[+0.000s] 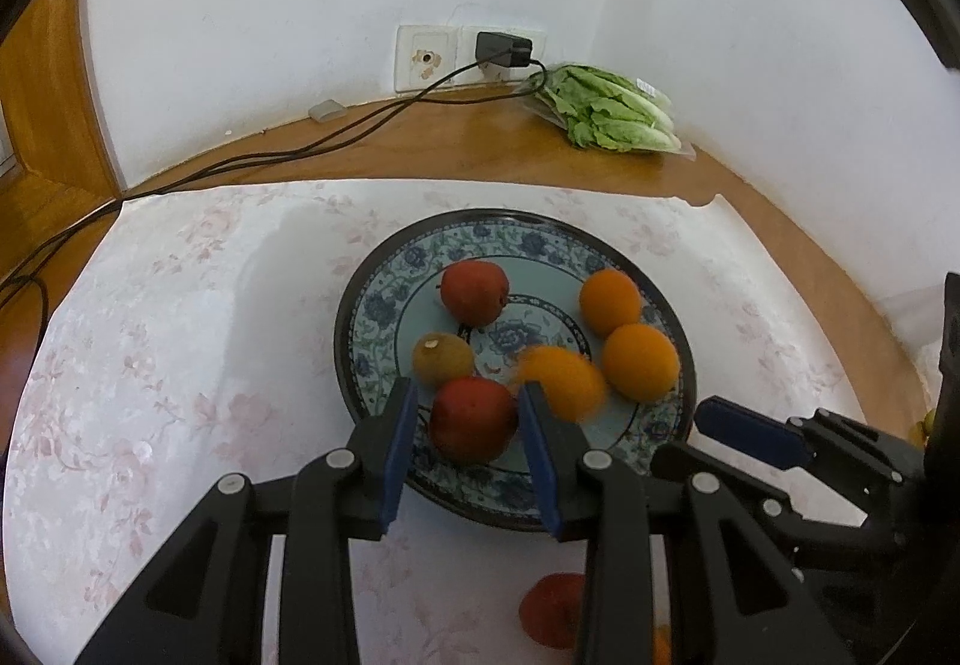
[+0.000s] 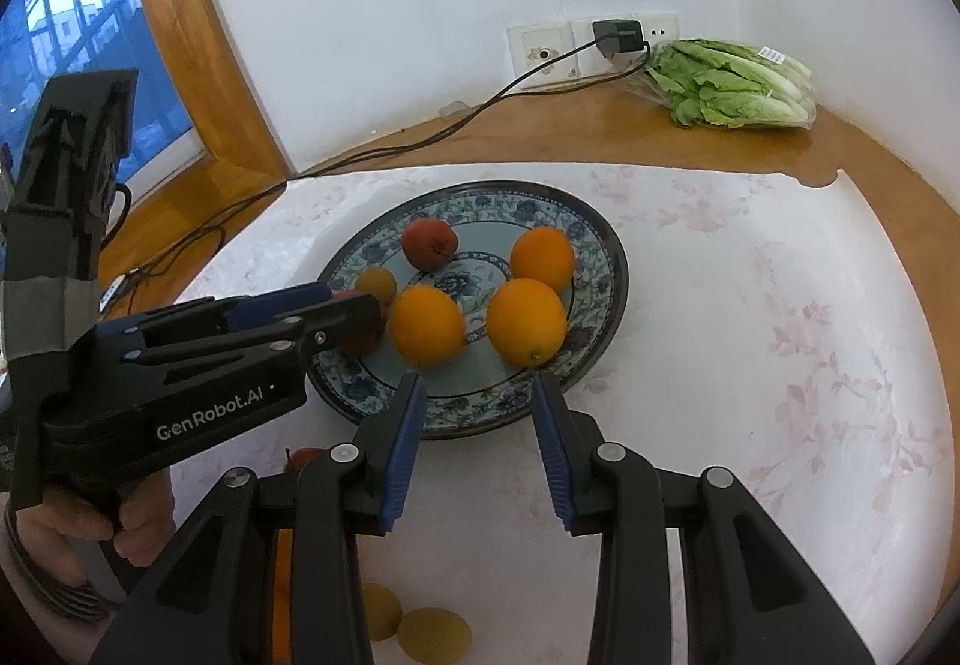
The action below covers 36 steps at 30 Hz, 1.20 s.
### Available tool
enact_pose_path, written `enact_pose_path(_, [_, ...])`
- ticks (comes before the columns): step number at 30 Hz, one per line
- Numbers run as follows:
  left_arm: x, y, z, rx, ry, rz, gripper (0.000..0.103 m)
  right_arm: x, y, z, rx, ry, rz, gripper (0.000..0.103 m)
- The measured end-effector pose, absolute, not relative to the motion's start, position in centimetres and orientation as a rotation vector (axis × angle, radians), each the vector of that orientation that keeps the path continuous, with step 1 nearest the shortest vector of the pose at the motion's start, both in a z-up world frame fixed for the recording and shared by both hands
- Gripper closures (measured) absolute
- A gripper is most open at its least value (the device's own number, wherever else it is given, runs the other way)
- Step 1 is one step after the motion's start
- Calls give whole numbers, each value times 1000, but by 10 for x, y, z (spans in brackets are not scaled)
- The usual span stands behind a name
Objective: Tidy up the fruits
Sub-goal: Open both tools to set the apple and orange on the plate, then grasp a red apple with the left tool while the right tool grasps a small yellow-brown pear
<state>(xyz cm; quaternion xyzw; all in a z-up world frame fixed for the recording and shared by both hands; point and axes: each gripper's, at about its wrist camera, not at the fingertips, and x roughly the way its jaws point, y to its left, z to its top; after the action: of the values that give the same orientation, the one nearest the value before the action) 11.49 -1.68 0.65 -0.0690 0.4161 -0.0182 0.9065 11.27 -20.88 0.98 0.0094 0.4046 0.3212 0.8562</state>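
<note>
A blue patterned plate (image 1: 347, 329) (image 2: 612, 257) on the floral cloth holds three oranges, two red apples and a brownish kiwi (image 1: 443, 359). My left gripper (image 1: 468, 389) reaches over the plate's near rim, its blue pads shut on the nearer red apple (image 1: 474, 419). The other apple (image 1: 474, 293) lies further back. One orange (image 1: 564, 386) (image 2: 426, 326) beside the held apple looks blurred. My right gripper (image 2: 478, 380) hangs open above the plate's near edge with nothing between its fingers. Two sharp oranges (image 2: 542, 258) (image 2: 527, 322) sit just beyond it.
Bagged lettuce (image 1: 606, 110) lies at the back right by a wall socket with a charger (image 1: 503, 48), and its cable trails left across the wood. Loose fruit lies on the cloth near me: a red one (image 1: 552, 617) and yellowish ones (image 2: 432, 635). A window frame stands at the left.
</note>
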Motion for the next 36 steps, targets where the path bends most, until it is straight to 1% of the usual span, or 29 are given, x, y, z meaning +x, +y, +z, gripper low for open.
enact_pose_path(4, [109,-18,13,-141,850,-51,60,110,-210,12,17,845,676,61])
enact_pose_path(7, [104,-19,17,-144,855,-55,58,108,-211,13,23,851,675,60])
enact_pose_path(23, [70,-13,20,-182,932,-24,53,84,-224,22,39,870,672,60])
enact_pose_path(36, [37,-19,24,-194,958,-51,49,60,-230,23,30,888,677,60])
